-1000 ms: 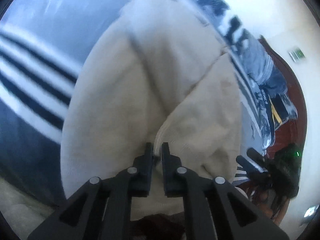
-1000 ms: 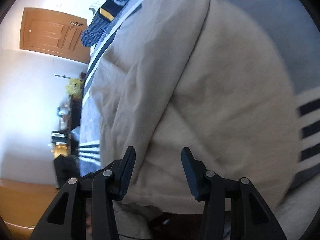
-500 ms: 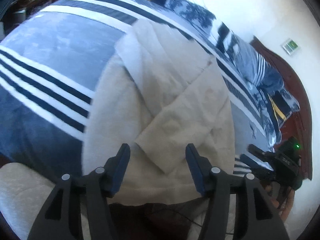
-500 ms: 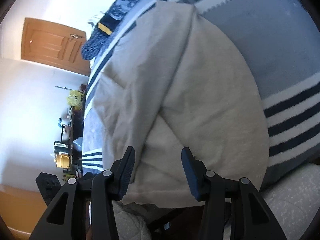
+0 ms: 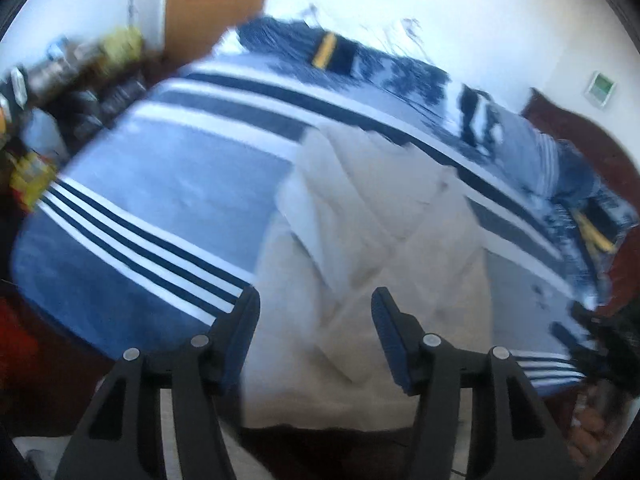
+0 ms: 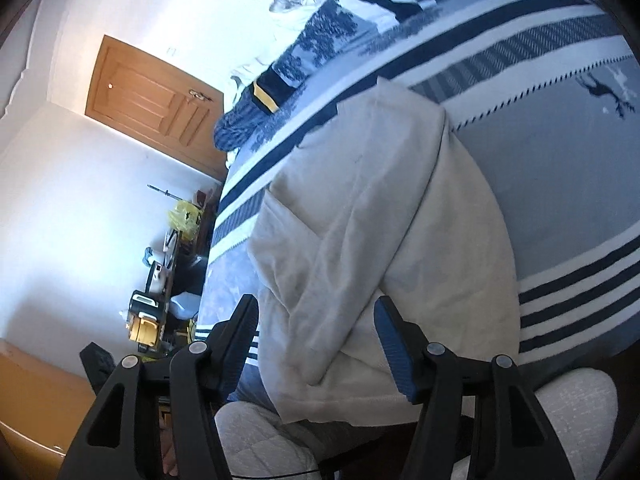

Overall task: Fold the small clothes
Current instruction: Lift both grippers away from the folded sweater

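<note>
Cream fleece garment (image 6: 384,240) lies part-folded on the blue striped bed cover (image 5: 160,184), near edge. Left tool (image 5: 314,340) and right tool (image 6: 316,344) gape, empty, right jaws just widened. Next: grip matching corners, fold evenly.

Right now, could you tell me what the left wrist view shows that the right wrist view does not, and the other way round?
Only the left wrist view shows the dark red headboard, a small green-and-white wall plate and the right claw at its right edge; that picture is blurred. Only the right wrist view shows the person's pale quilted trousers and a deer figure woven into the cover. Both show the cream garment lying on the striped blue bed cover, the wooden door, and open claw fingers with nothing between them.
</note>
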